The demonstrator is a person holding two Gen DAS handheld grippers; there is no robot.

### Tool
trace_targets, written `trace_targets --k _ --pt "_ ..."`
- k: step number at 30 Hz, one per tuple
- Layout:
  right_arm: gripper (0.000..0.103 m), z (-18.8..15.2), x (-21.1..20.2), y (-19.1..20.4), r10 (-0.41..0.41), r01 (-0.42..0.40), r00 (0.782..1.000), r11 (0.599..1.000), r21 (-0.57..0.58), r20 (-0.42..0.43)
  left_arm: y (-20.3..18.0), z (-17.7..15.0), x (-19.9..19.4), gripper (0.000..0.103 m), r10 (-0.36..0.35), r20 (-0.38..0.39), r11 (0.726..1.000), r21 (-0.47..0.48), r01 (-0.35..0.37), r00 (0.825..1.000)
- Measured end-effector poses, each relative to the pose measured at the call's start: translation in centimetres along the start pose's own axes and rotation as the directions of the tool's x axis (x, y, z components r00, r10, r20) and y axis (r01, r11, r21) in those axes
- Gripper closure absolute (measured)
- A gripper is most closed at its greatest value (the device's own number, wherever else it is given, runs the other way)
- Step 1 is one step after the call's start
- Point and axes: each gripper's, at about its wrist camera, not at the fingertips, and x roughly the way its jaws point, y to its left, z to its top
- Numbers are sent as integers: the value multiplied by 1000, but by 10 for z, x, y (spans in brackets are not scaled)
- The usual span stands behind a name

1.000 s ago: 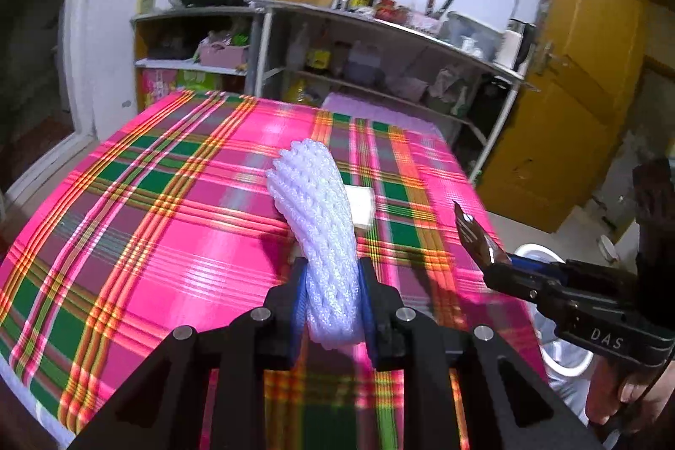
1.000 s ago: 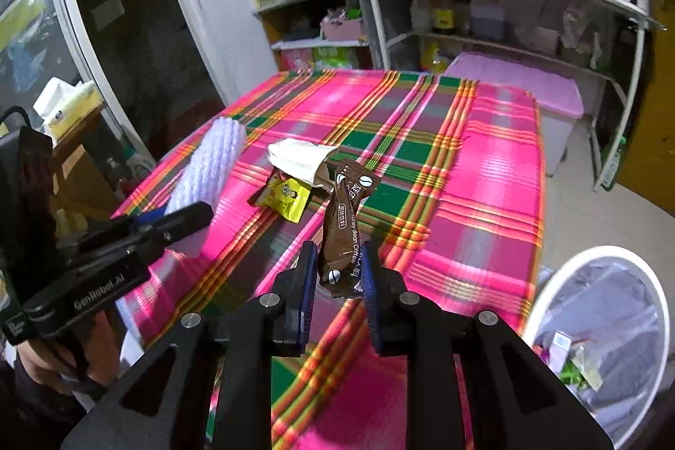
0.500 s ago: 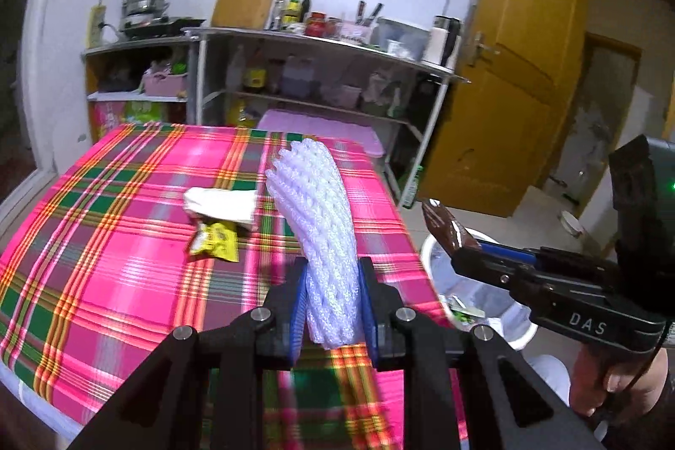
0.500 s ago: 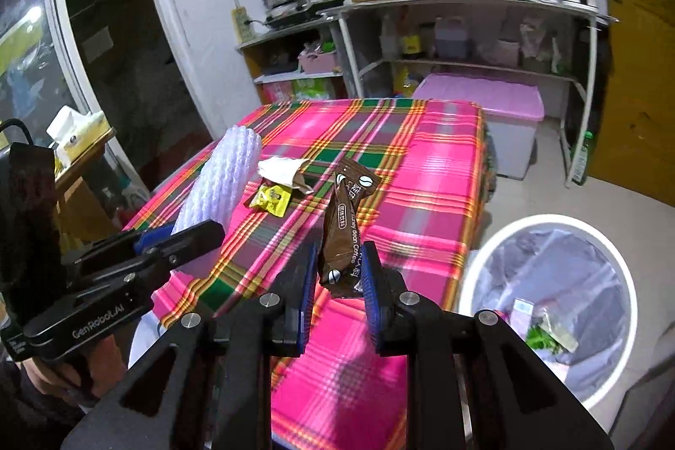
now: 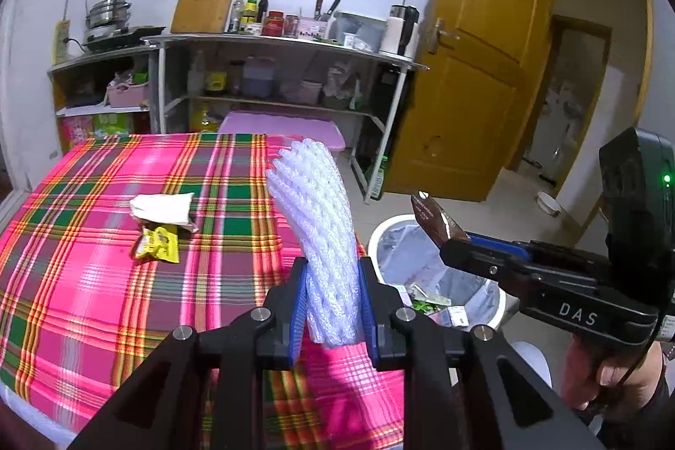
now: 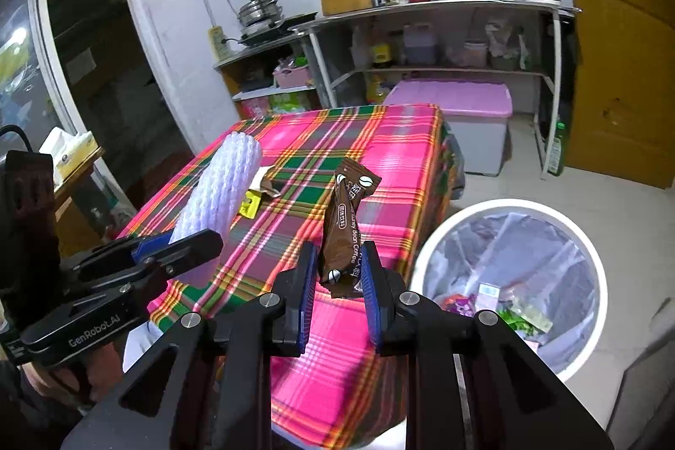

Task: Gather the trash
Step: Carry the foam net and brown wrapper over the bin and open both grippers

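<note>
My left gripper (image 5: 331, 306) is shut on a white foam fruit net (image 5: 316, 222) that sticks up over the plaid table's right edge. My right gripper (image 6: 337, 281) is shut on a brown coffee sachet (image 6: 344, 226), held upright near the table corner. The white trash bin (image 6: 438, 239) with a clear liner stands on the floor to the right and holds several scraps. In the left wrist view the bin (image 5: 382, 235) shows behind the net, and the right gripper (image 5: 449, 239) with the sachet (image 5: 434, 216) hangs above it. A white wrapper (image 5: 162, 207) and a yellow packet (image 5: 158, 243) lie on the tablecloth.
The pink plaid tablecloth (image 6: 405, 150) covers the table. Behind it stand metal shelves (image 6: 464, 11) with bottles and a pink-lidded storage box (image 6: 455, 100). A yellow door (image 5: 476, 70) is open at the right. A green bottle (image 6: 557, 150) stands by the shelf leg.
Both grippers have swung rightward toward the table's edge with their loads. The bin has come much more into view, and the white wrapper and yellow packet now lie further left.
</note>
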Motion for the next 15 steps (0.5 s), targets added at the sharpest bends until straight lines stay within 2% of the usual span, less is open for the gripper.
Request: trace_targets --k 15 --pt "81 -7 -16 -40 -63 62 998 995 74 8 -31 0 30 80 -52 -49 997 51 55 997"
